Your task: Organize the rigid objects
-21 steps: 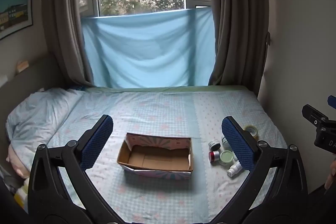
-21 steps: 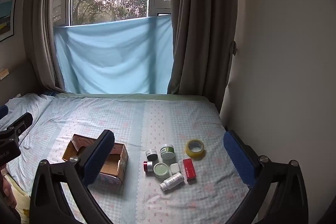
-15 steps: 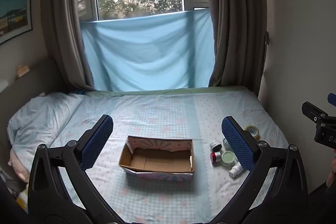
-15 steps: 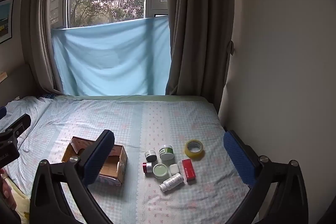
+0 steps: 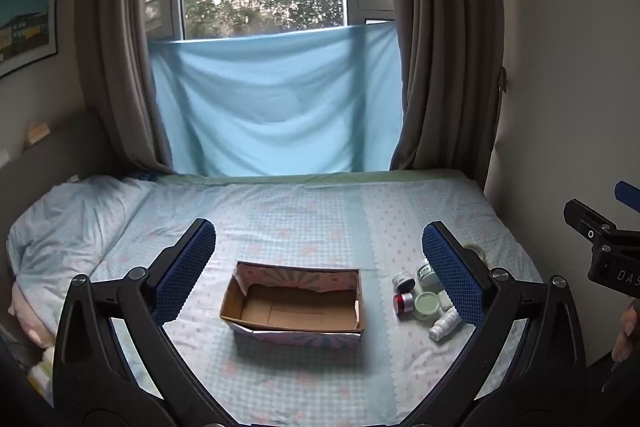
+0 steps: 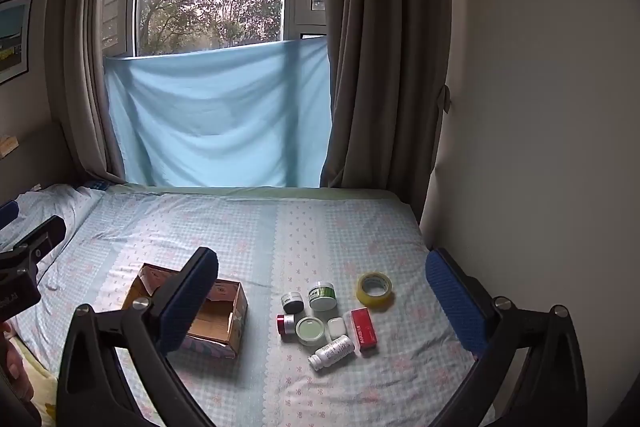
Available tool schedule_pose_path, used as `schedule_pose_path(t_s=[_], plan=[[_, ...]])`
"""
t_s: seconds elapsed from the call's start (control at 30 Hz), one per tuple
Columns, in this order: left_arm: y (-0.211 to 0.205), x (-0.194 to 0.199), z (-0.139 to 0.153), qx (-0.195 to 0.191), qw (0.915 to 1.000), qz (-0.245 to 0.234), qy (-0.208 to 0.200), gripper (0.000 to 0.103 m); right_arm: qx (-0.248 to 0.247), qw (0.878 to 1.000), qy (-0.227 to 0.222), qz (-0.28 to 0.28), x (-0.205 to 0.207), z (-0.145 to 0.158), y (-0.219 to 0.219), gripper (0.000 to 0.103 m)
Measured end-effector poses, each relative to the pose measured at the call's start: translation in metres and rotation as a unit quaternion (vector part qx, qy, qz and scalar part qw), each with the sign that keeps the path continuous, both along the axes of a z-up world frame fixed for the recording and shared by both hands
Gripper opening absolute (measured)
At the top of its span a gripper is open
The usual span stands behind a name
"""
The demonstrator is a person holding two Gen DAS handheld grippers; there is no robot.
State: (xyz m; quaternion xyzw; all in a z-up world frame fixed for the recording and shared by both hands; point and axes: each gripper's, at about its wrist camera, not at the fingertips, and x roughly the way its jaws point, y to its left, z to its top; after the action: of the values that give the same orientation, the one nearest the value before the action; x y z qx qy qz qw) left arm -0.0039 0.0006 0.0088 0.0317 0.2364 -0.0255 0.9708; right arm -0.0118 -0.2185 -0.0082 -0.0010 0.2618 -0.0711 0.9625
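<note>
Both grippers held above the bed (image 6: 280,227), clear of everything on it. Left gripper (image 5: 320,267) spread wide, blue pads apart, gripping nothing; framed between its fingers, an open cardboard box (image 5: 294,303), empty inside, flaps up, resting flat on the checked sheet. Right gripper (image 6: 322,297) likewise spread wide and holding nothing.

From the right wrist view, a cluster of small rigid items at about 3 o'clock of the box, well apart from it: yellow tape roll (image 6: 375,285) at the cluster's 1 o'clock; green-labelled jar (image 6: 322,295) and dark-lidded jar (image 6: 292,302) side by side along 12 o'clock; red-banded jar (image 6: 285,326) at 9 o'clock, tipped on its side, touching a pale green round lid (image 6: 310,330); small white square case (image 6: 337,327) just beside that lid; red carton (image 6: 363,329) lying flat at 3 o'clock; white pill bottle (image 6: 331,351) lying on its side at 6 o'clock.

Pillow (image 5: 68,223) at the bed's 9 o'clock edge. Blue cloth (image 5: 276,107) hung across the lower window at 12 o'clock, between grey-brown curtains (image 5: 444,67).
</note>
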Motion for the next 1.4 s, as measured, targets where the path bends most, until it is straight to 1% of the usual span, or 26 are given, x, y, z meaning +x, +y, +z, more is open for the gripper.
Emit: schedule_pose_path(t_s=[0.33,0.97,1.4], plan=[[0.009,-0.001,0.004,-0.001,1.0,0.005,-0.006,0.103,0.0,1.0,-0.002,0.011,0.004,-0.005,0.008,0.103],[0.023,0.004,0.002,-0.015,0.9999,0.007,-0.003,0.103,0.002,1.0,-0.005,0.006,0.003,-0.009,0.014,0.103],[0.024,0.004,0.001,-0.023,0.9997,0.007,-0.002,0.103,0.001,1.0,-0.005,0.005,0.0,-0.007,0.014,0.103]])
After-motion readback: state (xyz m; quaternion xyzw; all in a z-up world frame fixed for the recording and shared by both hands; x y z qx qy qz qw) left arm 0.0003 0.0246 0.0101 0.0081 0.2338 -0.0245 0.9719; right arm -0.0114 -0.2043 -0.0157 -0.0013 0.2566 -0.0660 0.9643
